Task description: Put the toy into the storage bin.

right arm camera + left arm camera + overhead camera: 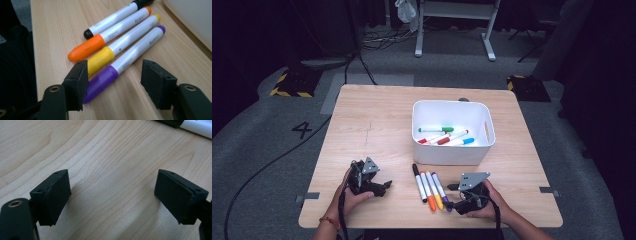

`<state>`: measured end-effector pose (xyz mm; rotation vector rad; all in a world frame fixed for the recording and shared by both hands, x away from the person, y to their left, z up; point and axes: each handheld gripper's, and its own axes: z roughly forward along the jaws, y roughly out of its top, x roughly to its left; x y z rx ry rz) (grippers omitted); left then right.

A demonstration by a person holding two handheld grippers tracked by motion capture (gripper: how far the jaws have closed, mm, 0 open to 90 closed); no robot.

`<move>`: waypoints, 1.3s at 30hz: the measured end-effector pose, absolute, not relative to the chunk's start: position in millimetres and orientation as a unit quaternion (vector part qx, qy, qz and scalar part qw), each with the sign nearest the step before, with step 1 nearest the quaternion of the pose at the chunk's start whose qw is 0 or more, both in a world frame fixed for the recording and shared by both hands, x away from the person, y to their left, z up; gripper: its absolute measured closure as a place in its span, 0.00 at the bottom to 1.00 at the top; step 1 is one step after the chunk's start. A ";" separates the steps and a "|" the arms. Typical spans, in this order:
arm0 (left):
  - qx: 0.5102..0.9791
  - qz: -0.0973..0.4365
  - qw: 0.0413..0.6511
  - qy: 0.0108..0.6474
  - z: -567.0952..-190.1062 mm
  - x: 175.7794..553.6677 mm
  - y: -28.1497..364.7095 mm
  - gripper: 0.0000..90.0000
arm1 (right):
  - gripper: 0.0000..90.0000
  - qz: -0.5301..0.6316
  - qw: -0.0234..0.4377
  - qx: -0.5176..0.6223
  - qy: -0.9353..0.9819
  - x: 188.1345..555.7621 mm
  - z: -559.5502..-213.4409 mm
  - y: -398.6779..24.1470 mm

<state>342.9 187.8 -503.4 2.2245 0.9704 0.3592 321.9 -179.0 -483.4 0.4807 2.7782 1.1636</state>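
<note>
Tabletop (377,120) of pale wood carries everything, with grey floor (272,125) around it. Toward its far right stands a white bin (453,152) holding several markers, among them a green-capped marker (436,129), a blue-capped marker (460,141) and red-capped ones lying side by side.

Just in front of the bin, four markers lie in a row, touching or nearly so: a black marker (418,181), an orange marker (427,184), a yellow marker (434,183) and a purple marker (440,184).

At the near left, the left gripper (111,192) rests low over bare wood, held by the person's left hand (352,196); its jaws stand wide apart with nothing between them.

At the near right, the right gripper (113,81) sits at the cap end of the purple marker. Its jaws are apart; the purple cap lies between them, close against the left pad, while the other pad stands clear of it, so nothing is clamped.
</note>
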 end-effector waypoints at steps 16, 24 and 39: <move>0.853 0.138 0.338 0.372 -503.5 342.7 187.7 0.15 | 0.79 0.360 0.096 0.223 0.901 346.0 -492.4 -207.7; 0.854 0.141 0.336 0.371 -503.3 342.8 187.9 0.15 | 0.83 0.368 0.097 0.219 0.899 357.6 -493.5 -220.7; 0.853 0.138 0.337 0.372 -503.4 342.8 187.8 0.15 | 0.84 0.390 0.105 0.180 0.897 355.8 -470.1 -240.9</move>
